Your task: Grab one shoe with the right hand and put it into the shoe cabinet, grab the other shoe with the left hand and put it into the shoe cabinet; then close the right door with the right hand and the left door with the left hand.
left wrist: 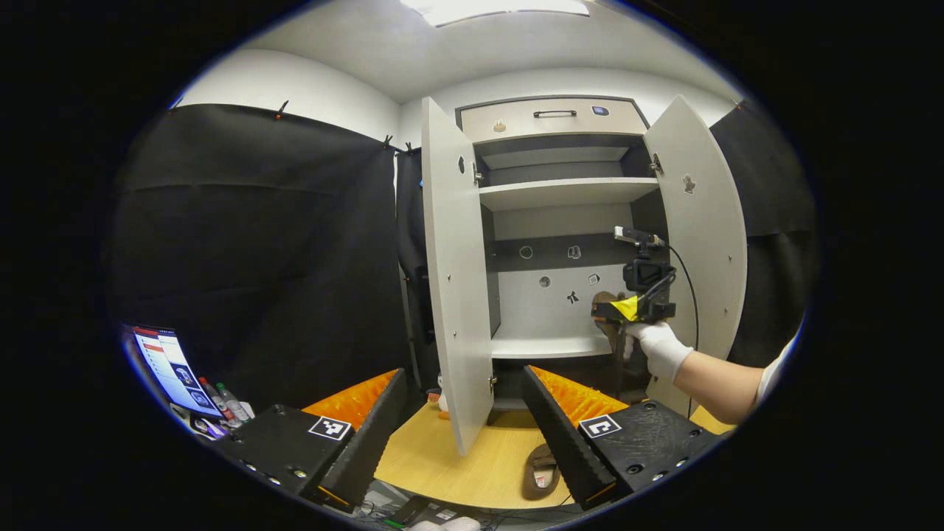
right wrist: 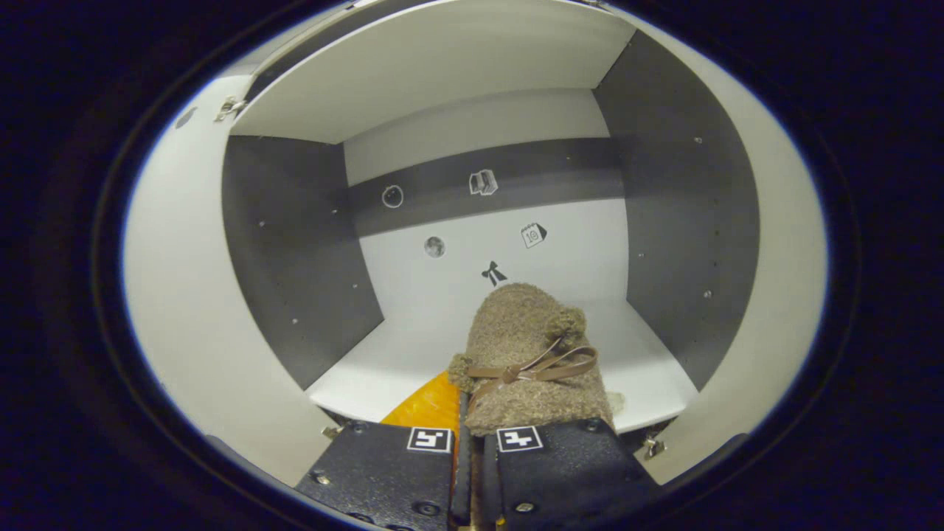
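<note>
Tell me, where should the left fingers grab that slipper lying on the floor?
Probably at the open heel edge of the slipper. It lies flat on the wooden floor, its sole showing, so coming down from above and pinching the thin rim seems easiest. The left gripper is already open.

One camera stands back, one is up at the shelf.

Your left gripper view looks from well back and low at the open shoe cabinet (left wrist: 560, 243), both doors in frame. Your right gripper view sits right at the cabinet's mouth, facing its back wall (right wrist: 501, 243). Both views share the middle shelf (left wrist: 542, 345) and those back-wall stickers (right wrist: 483, 182).
</note>
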{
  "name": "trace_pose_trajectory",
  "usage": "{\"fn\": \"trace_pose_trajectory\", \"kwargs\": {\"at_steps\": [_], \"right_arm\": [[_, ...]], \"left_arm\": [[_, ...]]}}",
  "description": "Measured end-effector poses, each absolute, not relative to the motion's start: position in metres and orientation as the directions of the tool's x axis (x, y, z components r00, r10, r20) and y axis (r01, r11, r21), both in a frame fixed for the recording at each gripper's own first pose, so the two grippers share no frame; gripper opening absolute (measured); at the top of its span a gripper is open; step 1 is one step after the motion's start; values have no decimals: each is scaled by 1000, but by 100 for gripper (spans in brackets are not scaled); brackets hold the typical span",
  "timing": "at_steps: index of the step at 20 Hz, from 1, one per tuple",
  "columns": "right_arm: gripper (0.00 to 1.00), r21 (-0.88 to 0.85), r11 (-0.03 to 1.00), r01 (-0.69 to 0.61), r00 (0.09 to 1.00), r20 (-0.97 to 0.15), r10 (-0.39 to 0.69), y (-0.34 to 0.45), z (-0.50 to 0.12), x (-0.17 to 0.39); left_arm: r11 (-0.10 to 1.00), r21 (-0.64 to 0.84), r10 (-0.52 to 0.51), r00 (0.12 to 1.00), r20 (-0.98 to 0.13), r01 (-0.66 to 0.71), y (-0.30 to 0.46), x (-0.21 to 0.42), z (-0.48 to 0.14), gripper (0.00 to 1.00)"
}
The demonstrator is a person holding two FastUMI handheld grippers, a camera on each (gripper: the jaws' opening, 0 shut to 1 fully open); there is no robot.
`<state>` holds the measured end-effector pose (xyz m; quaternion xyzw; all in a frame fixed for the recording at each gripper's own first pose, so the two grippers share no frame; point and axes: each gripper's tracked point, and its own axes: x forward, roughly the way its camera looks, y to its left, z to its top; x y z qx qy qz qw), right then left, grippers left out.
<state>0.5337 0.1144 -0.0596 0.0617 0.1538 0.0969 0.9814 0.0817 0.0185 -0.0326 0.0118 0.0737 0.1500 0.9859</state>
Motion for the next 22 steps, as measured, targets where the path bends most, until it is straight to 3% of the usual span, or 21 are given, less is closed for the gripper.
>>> {"fn": "trace_pose_trajectory", "kwargs": {"at_steps": [8,12,16,19,20,22], "right_arm": [[10,132,991,-27,866,-492,90,105,-97,633],[10,122,993,-3,774,-628,79,103,-137,638],[11,118,993,2,752,-655,76,103,-138,637],[22,156,988,-20,752,-649,118,109,-129,631],[39,168,985,-35,756,-641,136,112,-126,628],[64,175,983,-58,775,-613,155,116,-116,616]], "left_arm": [[947,78,319,936,-147,-310,15,81,-36,96],[944,65,329,934,-141,-323,17,81,-35,96],[942,64,335,932,-136,-329,18,80,-33,96],[943,61,332,934,-131,-326,17,80,-31,96],[944,61,328,935,-131,-323,15,80,-31,96],[945,61,326,936,-134,-321,13,78,-31,96]]}}
